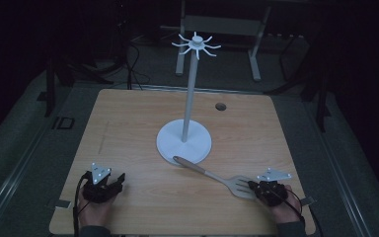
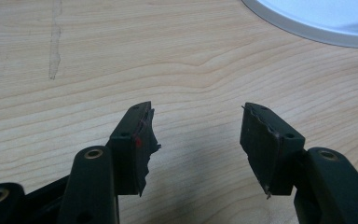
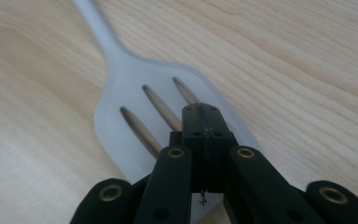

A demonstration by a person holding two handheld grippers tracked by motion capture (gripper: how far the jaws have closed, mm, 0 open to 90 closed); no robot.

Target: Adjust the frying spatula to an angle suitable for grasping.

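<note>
High view: the slotted spatula lies flat on the wooden table, its blade just ahead of the right gripper, its handle running away from that gripper to the round base of the white hook stand. In the right gripper view, the jaws are pressed together with nothing between them, their tips over the near edge of the blade. The left gripper rests well apart from the spatula, its jaws standing wide over bare wood.
</note>
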